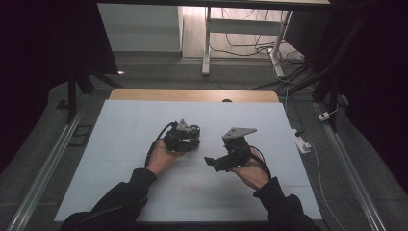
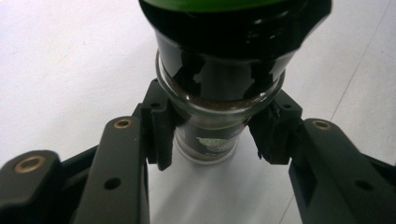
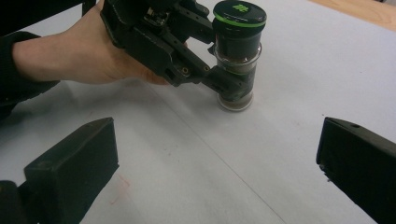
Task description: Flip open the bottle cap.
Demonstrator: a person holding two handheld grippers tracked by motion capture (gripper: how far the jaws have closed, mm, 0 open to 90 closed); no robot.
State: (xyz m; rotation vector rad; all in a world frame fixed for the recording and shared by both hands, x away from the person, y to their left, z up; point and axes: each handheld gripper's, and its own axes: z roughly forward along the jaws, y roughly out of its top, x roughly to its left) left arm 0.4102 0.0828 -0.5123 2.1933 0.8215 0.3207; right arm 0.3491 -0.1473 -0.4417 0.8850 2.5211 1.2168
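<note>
While the left gripper clamps the jar, its two pads press the glass body from either side, just below the black lid, which has a green band at its top. Brown powder shows through the glass above the pads, and a small label sits on the wall between them. Seen from the right gripper view, the jar stands upright, its base on or just over the white mat; I cannot tell which. The left gripper reaches it level from the side, with the left hand behind.

From the high view, the right gripper is held just above the mat near the left gripper, apart from the jar. Its jaws stand wide apart with nothing between them, and the jar lies ahead of them, well clear of both.
</note>
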